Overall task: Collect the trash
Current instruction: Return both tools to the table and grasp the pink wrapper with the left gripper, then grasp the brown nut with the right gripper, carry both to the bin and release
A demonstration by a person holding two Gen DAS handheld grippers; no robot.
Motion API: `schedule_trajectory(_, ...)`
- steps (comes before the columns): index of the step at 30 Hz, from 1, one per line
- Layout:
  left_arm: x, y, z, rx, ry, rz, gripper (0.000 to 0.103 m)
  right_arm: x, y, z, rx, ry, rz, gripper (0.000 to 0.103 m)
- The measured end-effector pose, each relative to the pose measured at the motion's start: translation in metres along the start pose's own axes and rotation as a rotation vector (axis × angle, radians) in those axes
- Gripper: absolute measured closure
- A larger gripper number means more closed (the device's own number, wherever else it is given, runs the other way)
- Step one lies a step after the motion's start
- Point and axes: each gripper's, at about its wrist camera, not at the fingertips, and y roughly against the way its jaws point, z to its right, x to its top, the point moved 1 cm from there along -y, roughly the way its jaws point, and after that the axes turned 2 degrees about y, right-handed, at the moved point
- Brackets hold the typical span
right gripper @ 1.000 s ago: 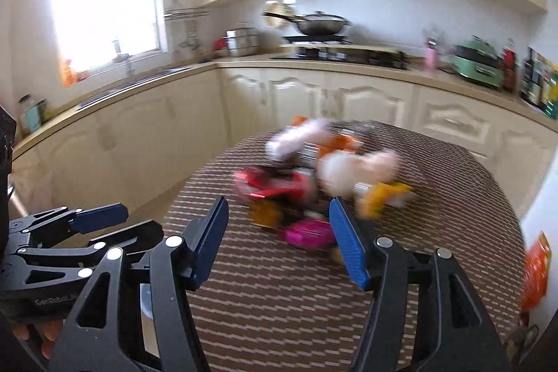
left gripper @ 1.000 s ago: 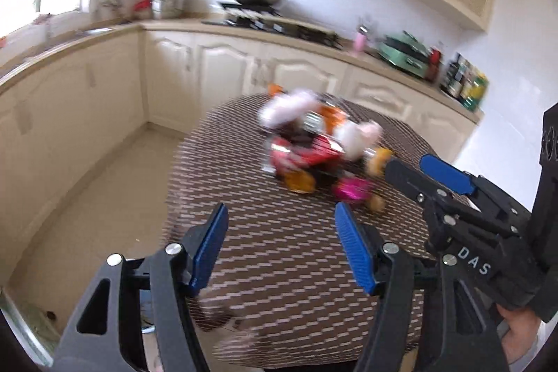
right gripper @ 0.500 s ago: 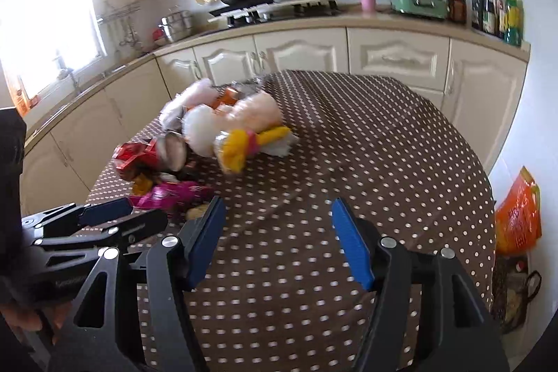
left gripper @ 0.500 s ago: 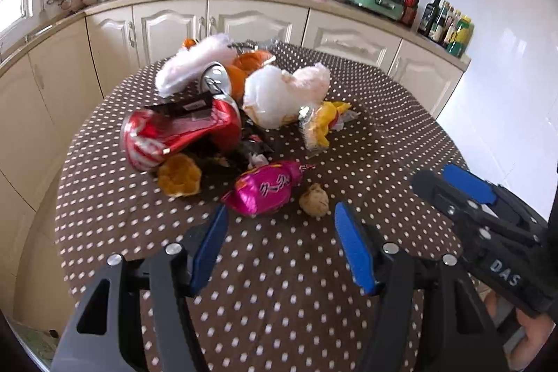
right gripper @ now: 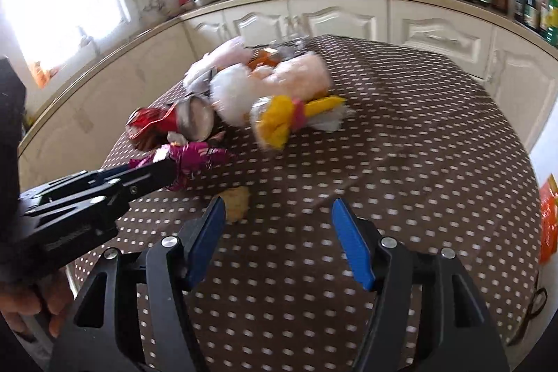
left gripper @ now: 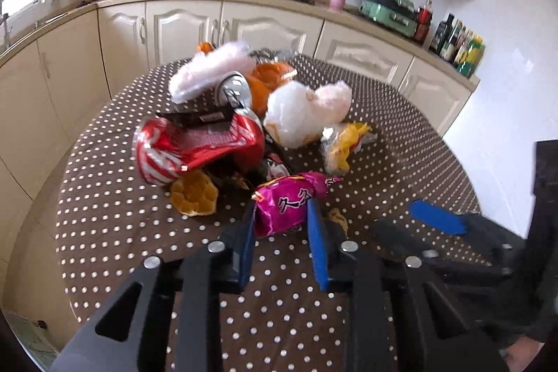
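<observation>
Kitchen; polka-dot tabletop (left gripper: 104,232) with litter heaped toward 12 o'clock. Left tool (left gripper: 280,232) pinching magenta candy wrapper (left gripper: 289,204). Right tool (right gripper: 279,232) spread, holding nothing.

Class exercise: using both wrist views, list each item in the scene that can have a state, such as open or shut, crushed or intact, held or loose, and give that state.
left gripper: closing around the pink wrapper, grip not confirmed
right gripper: open, empty, above the table
pink wrapper: crumpled, between the left gripper's fingers
red can: crushed, on its side
yellow wrapper: crumpled, loose on the table
cabinet doors: shut
</observation>
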Motion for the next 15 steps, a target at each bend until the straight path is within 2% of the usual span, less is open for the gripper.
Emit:
schedule_trajectory(5,-0.003,0.022,0.000,-0.006,-0.004,0.044,0.076,0.003,-0.022,-0.022,0.016,0.056,-0.060,0.042)
schedule_trajectory(7,-0.005,0.029,-0.001,-0.019,-0.004,0.052,0.076,0.003,-0.028,-0.026,0.016,0.065,-0.080,0.051)
schedule_trajectory(9,-0.007,0.037,-0.003,-0.024,0.002,0.068,0.076,0.003,-0.030,-0.029,0.009,0.079,-0.091,0.072)
schedule_trajectory(11,-0.009,0.046,-0.008,-0.035,0.013,0.080,0.076,0.003,-0.029,-0.030,0.014,0.086,-0.092,0.080)
schedule_trajectory(15,-0.014,0.066,-0.023,-0.035,0.032,0.109,0.076,0.002,-0.017,-0.035,0.000,0.085,-0.059,0.080)
